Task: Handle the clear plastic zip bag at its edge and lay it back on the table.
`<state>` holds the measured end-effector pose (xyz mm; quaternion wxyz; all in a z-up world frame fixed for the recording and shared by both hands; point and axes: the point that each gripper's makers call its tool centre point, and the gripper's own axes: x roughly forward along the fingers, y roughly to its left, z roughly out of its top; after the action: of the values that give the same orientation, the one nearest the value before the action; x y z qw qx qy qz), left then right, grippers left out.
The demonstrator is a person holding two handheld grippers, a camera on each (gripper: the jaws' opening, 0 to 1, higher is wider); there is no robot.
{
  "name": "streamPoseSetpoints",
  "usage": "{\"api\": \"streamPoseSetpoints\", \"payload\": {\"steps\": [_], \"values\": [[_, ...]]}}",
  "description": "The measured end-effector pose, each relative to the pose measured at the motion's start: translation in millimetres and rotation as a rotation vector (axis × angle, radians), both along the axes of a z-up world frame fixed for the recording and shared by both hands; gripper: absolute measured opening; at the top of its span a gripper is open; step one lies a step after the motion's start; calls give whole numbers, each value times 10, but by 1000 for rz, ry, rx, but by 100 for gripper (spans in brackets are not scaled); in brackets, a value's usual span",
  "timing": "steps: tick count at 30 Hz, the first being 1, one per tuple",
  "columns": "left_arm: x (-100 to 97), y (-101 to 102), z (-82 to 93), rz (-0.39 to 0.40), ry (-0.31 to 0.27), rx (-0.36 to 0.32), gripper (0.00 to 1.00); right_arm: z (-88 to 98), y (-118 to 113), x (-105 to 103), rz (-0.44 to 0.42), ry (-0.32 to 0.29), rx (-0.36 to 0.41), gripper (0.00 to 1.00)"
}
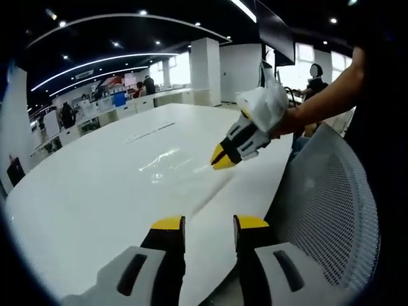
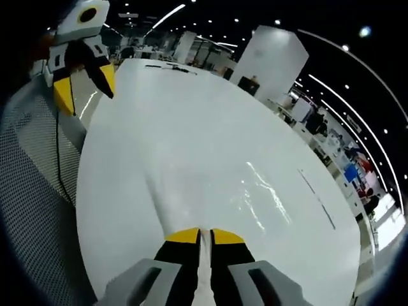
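Bag (image 2: 210,210) lying flat on the white surface (image 2: 191,115), its near edge pinched by the clenched right gripper (image 2: 205,237) for handling; left gripper (image 1: 208,223) released, hovering apart.

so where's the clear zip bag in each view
left gripper view: the clear zip bag lies glinting on the white table at mid-picture, its near edge at the tips of the right gripper coming in from the right.
right gripper view: the bag spreads up from the bottom centre, its edge pinched in that view's own jaws.
shared landmark: the mesh chair back beside the table edge.
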<state>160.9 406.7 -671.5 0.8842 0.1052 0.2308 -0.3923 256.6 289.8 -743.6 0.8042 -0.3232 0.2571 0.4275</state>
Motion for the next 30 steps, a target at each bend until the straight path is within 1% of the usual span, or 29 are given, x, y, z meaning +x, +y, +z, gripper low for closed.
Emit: {"api": "streamPoseSetpoints", "payload": {"steps": [2, 3, 7, 8, 10, 11, 16, 22, 25, 27, 30], "values": [[-7, -26, -6, 3, 7, -15, 27, 3, -7, -6, -6, 2, 10, 3], [-17, -42, -17, 7, 20, -33, 26, -4, -9, -20, -13, 12, 17, 4], [-44, -68, -70, -3, 28, -33, 27, 13, -17, -57, -36, 49, 65, 8], [-50, -68, -81, -6, 31, -32, 27, 13, -18, -59, -44, 59, 79, 9], [-48, -61, -88, -6, 34, -35, 27, 69, -20, -68, -70, 83, 129, 13], [-43, -58, -83, -4, 34, -40, 27, 74, -19, -31, -76, 87, 144, 15], [-23, -28, -81, 7, 30, -48, 28, 115, -40, -23, -97, 92, 179, 23], [-15, -8, -98, 3, 29, -40, 28, 187, -76, -79, -108, 85, 208, 31], [-3, -10, -82, 4, 26, -39, 29, 236, -109, -113, -124, 83, 217, 34], [9, -8, -70, 4, 22, -39, 29, 289, -127, -137, -133, 78, 237, 36], [30, 5, -55, 6, 16, -39, 30, 337, -195, -152, -145, 72, 243, 39]]}}
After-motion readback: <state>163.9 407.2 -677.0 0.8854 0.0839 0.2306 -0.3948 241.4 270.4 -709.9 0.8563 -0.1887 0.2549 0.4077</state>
